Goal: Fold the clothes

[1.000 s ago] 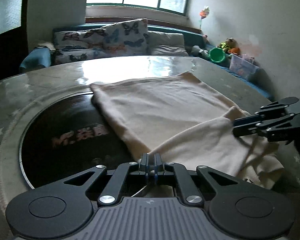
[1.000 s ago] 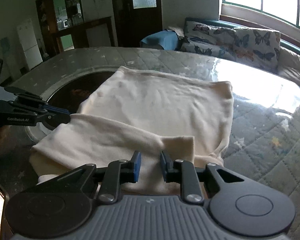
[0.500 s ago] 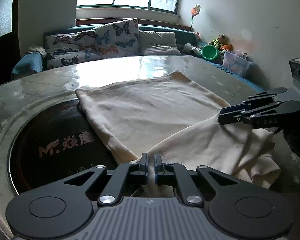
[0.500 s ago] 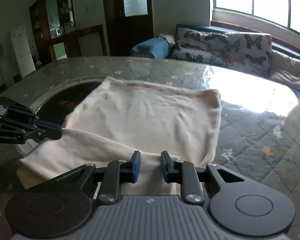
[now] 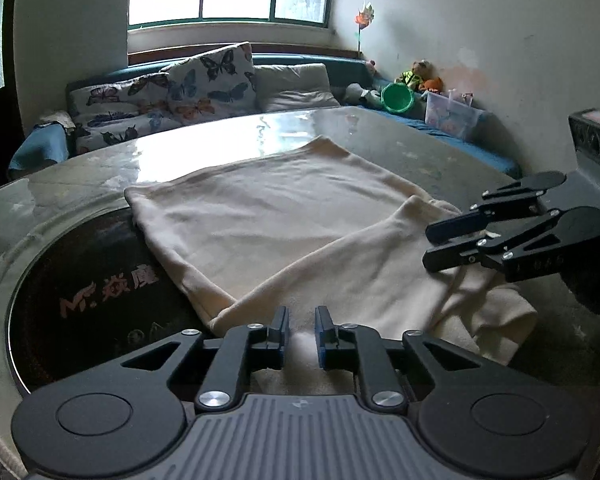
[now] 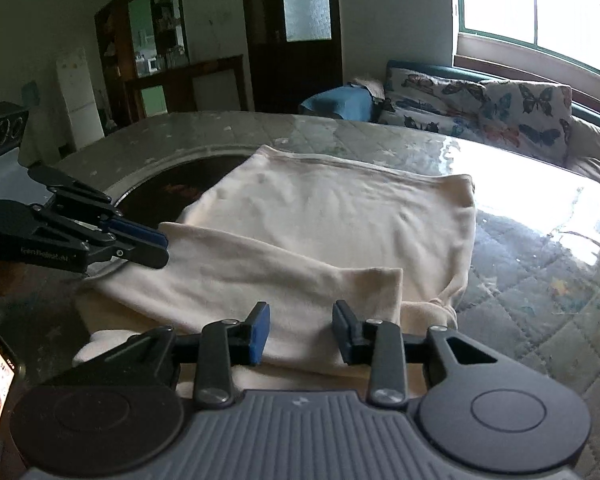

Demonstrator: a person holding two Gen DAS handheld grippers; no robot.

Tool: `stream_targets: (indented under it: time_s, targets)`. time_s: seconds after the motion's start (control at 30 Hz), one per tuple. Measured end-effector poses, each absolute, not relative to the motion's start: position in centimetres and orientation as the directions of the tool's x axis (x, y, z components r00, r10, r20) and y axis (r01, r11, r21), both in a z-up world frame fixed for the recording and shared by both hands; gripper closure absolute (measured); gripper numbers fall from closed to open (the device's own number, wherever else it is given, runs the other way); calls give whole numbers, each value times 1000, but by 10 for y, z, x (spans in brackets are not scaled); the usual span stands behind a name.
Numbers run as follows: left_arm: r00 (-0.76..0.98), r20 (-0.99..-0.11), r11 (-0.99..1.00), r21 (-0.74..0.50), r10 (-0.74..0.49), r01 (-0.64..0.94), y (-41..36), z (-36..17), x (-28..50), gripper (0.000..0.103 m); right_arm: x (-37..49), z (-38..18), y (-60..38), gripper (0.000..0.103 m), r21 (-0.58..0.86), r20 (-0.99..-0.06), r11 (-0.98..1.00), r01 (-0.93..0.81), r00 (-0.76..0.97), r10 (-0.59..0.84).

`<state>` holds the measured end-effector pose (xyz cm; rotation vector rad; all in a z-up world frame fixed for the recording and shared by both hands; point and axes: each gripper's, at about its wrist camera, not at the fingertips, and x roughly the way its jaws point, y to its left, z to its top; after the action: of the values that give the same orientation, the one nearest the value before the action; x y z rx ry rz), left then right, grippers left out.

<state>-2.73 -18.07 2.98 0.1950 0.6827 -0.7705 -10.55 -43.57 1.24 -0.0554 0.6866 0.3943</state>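
the cream garment lies flat on the table, near part folded over (a sleeve, i think). left gripper and right gripper are both opening, pads clear of the cloth between them, probably to leave the fold lying.

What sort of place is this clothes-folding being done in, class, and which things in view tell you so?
Most likely a lived-in home, a living or dining room. A sofa with butterfly-print cushions stands under the window, soft toys lie at its end, and a white fridge stands in the room beyond. The cream garment lies on a big table.
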Motion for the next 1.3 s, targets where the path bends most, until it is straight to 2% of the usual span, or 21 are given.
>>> stream_targets:
  time_s: [0.17, 0.3, 0.43, 0.8, 1.0, 1.07, 1.3]
  targets:
    - [520, -634, 716, -79, -573, 694, -181, 28, -28, 83, -108, 9, -437, 56, 78, -613, 920, -384, 709, 348]
    - [525, -632, 722, -80, -570, 688, -180, 27, -28, 80, -109, 6, -433, 40, 72, -607, 914, -400, 709, 358]
    - [527, -632, 721, -72, -568, 690, -179, 28, -27, 78, -110, 5, -428, 32, 55, -609, 910, -411, 709, 357]
    - [538, -625, 716, -48, -565, 696, -175, 31, -32, 75, -117, 9, -420, 26, -2, -599, 903, -430, 723, 344]
    - [540, -629, 716, -39, -560, 697, -175, 29, -33, 73, -117, 6, -421, 25, 0, -604, 904, -428, 720, 341]
    - [546, -621, 714, -31, -562, 699, -173, 32, -35, 70, -119, 9, -422, 24, -3, -593, 901, -434, 727, 348]
    - [551, -615, 700, -2, -564, 714, -168, 37, -43, 69, -118, 4, -425, 20, 2, -601, 902, -431, 720, 345]
